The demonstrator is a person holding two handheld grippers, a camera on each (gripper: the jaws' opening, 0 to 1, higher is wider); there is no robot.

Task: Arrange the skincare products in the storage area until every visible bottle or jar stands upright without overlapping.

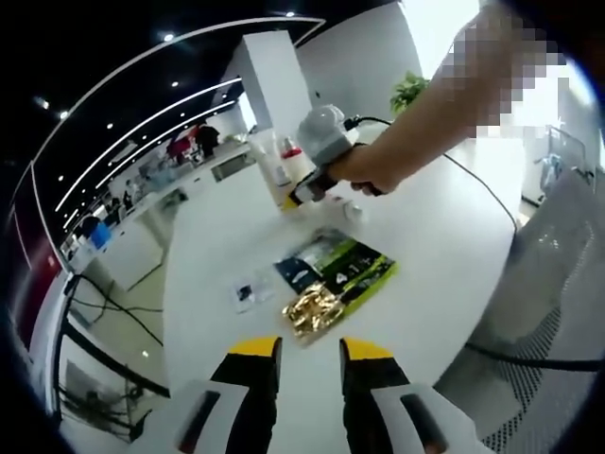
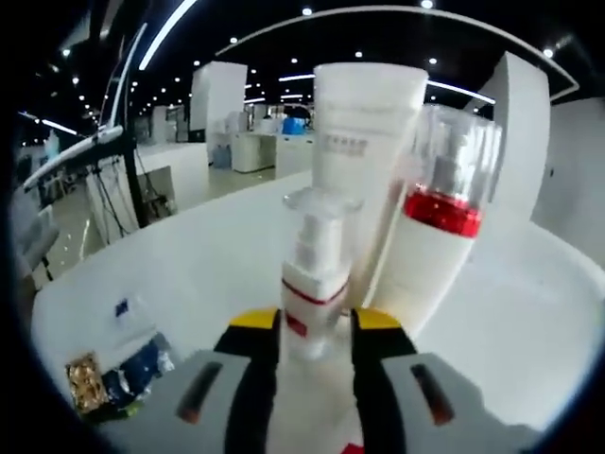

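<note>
White table [image 1: 444, 236], round-edged, carrying the items. Right gripper [image 2: 316, 326]: jaws sitting against both sides of a small white spray bottle [image 2: 315, 274] with red bands, gripping it upright on the table top. Directly behind the bottle, a tall white tube [image 2: 364, 151] standing upright; just beside that, a white pump bottle [image 2: 437, 227] with a red collar under a clear cap, also upright and seeming to touch the tube. In the left gripper view a person's hand [image 1: 364, 170] is holding that right gripper at the far cluster of bottles. Left gripper [image 1: 310, 355]: jaws standing slightly apart, holding nothing, hovering over bare table. Ahead of it, flat sachets lying together: a dark green packet [image 1: 340, 270], a gold foil packet [image 1: 314, 307], a small white card [image 1: 248, 293] alongside.
</note>
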